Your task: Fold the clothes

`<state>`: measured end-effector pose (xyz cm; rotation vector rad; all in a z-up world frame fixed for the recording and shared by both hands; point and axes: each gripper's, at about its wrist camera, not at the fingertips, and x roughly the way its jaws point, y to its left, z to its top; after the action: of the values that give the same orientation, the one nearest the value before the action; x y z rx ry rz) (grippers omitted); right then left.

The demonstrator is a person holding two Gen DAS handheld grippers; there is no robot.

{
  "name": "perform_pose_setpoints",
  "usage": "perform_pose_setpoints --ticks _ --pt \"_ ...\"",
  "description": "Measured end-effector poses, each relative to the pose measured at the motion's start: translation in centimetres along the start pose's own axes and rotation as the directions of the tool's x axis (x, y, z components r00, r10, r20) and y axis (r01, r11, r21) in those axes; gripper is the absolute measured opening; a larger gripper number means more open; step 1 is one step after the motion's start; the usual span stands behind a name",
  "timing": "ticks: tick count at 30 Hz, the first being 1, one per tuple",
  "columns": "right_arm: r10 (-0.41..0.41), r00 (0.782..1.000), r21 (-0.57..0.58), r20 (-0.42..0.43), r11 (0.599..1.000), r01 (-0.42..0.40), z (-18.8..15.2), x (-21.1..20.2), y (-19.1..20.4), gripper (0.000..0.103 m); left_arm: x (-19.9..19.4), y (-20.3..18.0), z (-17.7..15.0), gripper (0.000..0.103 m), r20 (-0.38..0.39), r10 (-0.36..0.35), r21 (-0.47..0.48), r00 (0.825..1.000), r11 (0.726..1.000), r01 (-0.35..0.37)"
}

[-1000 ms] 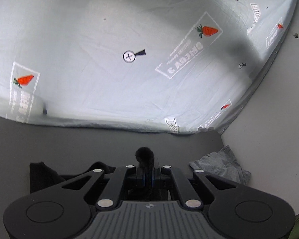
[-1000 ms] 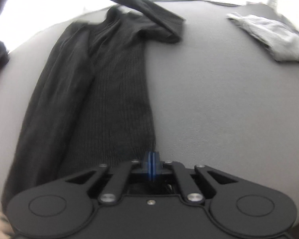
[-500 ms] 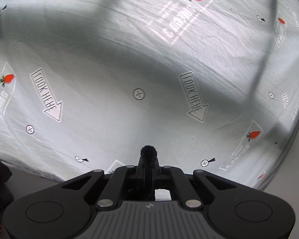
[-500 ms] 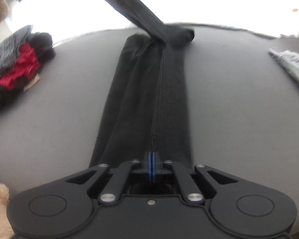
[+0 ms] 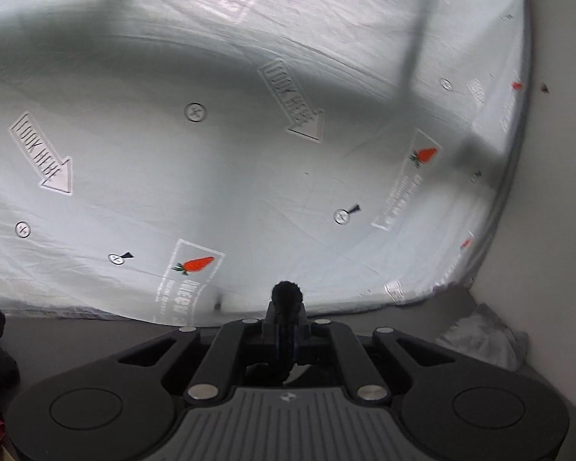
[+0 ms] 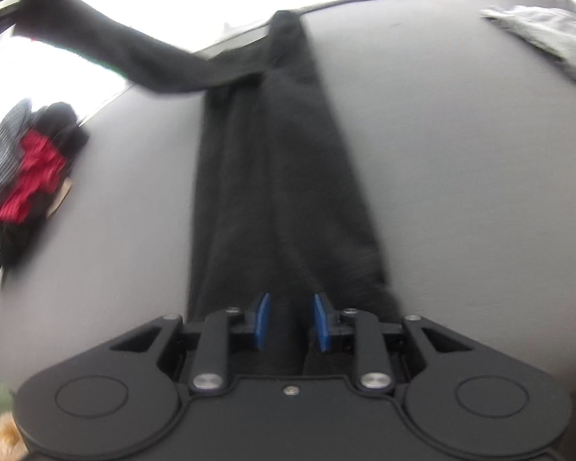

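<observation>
Right gripper (image 6: 290, 320): jaws just opened, black knit sweater (image 6: 284, 192) between, pads apart from it.
Left gripper (image 5: 287, 307): pinched on black fabric tuft.
Sweater: long strip on grey table (image 6: 460, 192), sleeve lifted left.

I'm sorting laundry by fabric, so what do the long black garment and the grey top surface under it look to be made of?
The black garment looks like a ribbed knit, maybe wool or acrylic: matte, with faint lengthwise ribs and soft drape, though blur hides the stitches. The grey tabletop looks smooth and matte, possibly a laminate or a fabric covering; no grain or weave is visible to decide.
</observation>
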<state>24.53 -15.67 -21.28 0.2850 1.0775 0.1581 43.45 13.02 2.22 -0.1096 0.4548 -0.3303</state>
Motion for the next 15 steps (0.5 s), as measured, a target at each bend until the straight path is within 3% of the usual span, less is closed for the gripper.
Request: perform_pose_setpoints --ticks 2,5,8,11,12,15 --pt "-0.022 1.000 0.046 0.015 0.999 0.022 0.1 -0.7 -1.2 0.027 0.5 -4.2 -2.5 0.006 -0.076 -0.087 0.107 0.993 0.990 0.095" --pt "-0.053 0.998 0.105 0.035 0.993 0.049 0.1 -1.9 -3.1 0.028 1.5 -9.0 -8.0 0.007 -0.236 -0.196 0.150 0.952 0.961 0.235" --pt "-0.082 0.996 0.153 0.043 0.985 0.074 -0.2 -2.9 -4.8 0.029 2.7 -12.2 -15.0 0.010 -0.412 -0.257 0.071 0.874 0.947 0.312" --pt "-0.096 0.995 0.194 0.037 0.977 0.087 -0.8 -3.7 -6.5 0.032 4.1 -14.2 -22.2 0.022 -0.591 -0.299 -0.041 0.749 0.939 0.342" --pt "-0.099 0.995 0.203 0.032 0.975 0.090 -0.9 -3.9 -6.9 0.032 4.5 -14.8 -24.3 0.029 -0.645 -0.283 -0.042 0.710 0.940 0.337" --pt "-0.101 0.995 0.199 0.023 0.975 0.095 -0.9 -4.0 -7.4 0.035 3.9 -15.2 -27.2 0.037 -0.695 -0.273 -0.070 0.665 0.946 0.315"
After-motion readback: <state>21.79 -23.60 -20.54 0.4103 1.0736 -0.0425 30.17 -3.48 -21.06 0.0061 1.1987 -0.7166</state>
